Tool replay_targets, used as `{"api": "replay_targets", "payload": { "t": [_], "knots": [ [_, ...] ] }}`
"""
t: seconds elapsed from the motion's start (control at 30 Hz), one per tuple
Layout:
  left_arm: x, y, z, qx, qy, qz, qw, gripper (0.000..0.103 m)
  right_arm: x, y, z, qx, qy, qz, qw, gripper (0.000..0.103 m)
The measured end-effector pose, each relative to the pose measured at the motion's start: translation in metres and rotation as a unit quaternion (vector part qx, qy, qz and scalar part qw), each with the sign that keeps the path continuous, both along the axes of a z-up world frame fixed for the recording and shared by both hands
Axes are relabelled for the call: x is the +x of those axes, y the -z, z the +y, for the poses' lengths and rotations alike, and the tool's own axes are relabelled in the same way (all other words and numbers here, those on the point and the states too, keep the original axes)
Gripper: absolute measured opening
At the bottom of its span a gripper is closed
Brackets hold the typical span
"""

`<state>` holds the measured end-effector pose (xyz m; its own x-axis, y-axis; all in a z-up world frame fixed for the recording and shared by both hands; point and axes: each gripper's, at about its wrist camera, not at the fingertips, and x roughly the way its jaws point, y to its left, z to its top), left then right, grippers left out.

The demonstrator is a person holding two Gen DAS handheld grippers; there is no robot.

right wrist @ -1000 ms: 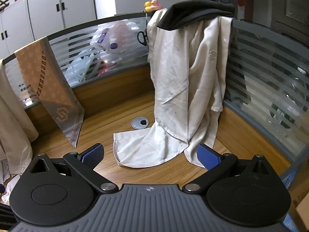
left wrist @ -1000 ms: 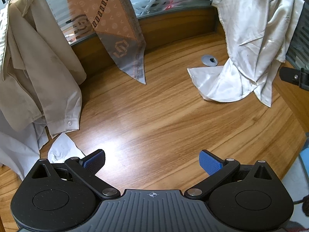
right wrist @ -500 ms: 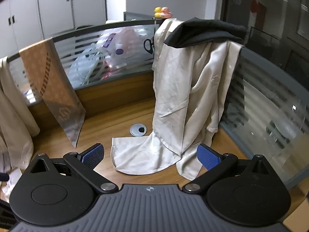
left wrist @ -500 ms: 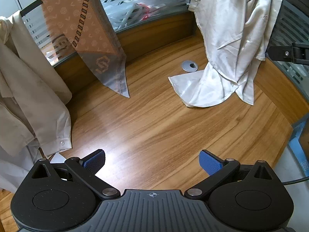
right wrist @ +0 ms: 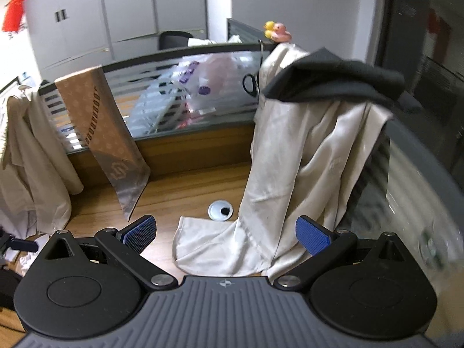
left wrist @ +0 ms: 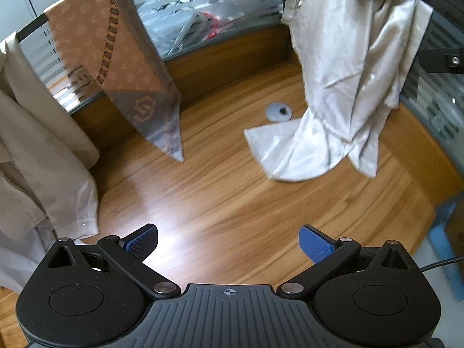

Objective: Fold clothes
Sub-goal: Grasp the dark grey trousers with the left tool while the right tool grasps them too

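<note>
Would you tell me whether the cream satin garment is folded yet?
Not folded: the cream satin garment hangs draped over the partition, its hem spread on the desk.

Left hand-held gripper (left wrist: 228,242): black ribbed body, 2 blue textured pads (left wrist: 314,246) (silver pivot screws); right hand-held gripper (right wrist: 225,233) identical.

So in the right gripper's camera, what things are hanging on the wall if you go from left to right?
Beige shirt → brown patterned scarf → cream silky garment with a black cloth lying on top of it.
</note>
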<state>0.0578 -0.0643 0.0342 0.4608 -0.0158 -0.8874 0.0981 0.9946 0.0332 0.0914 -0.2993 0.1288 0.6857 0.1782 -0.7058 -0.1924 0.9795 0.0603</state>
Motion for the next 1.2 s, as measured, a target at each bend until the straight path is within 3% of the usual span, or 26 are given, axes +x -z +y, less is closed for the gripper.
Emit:
{"api": "replay_targets", "payload": {
  "t": [0.4,0.5,0.6,0.67,0.77,0.83,1.07,1.2],
  "knots": [
    [0.078,-0.053,-0.105,-0.050,0.022,-0.087,0.9947,0.099,0.070,-0.069,-0.140,0.033,-0.112,-0.017,0.993,0.103],
    [0.106,-0.068,-0.128,-0.056,0.027,-0.105,0.9925,0.089,0.086,-0.083,-0.173,0.022,-0.129,-0.035,0.991,0.103],
    [0.135,-0.085,-0.147,-0.067,0.033,-0.122,0.9897,0.087,0.104,-0.092,-0.206,0.002,-0.148,-0.057,0.987,0.103],
    [0.153,-0.092,-0.161,-0.053,0.043,-0.134,0.9886,0.084,0.116,-0.092,-0.227,-0.015,-0.154,-0.064,0.986,0.103],
    [0.182,-0.099,-0.179,-0.038,0.058,-0.142,0.9875,0.071,0.139,-0.081,-0.261,-0.029,-0.159,-0.055,0.985,0.103],
    [0.199,-0.100,-0.187,-0.040,0.067,-0.135,0.9879,0.054,0.154,-0.067,-0.283,-0.029,-0.165,-0.038,0.985,0.103],
    [0.235,-0.096,-0.194,-0.063,0.082,-0.124,0.9868,0.053,0.193,0.007,-0.335,-0.004,-0.224,0.026,0.974,0.103],
    [0.248,-0.099,-0.197,-0.081,0.092,-0.134,0.9833,0.060,0.203,0.054,-0.339,0.016,-0.255,0.047,0.966,0.103]
  ]
}}
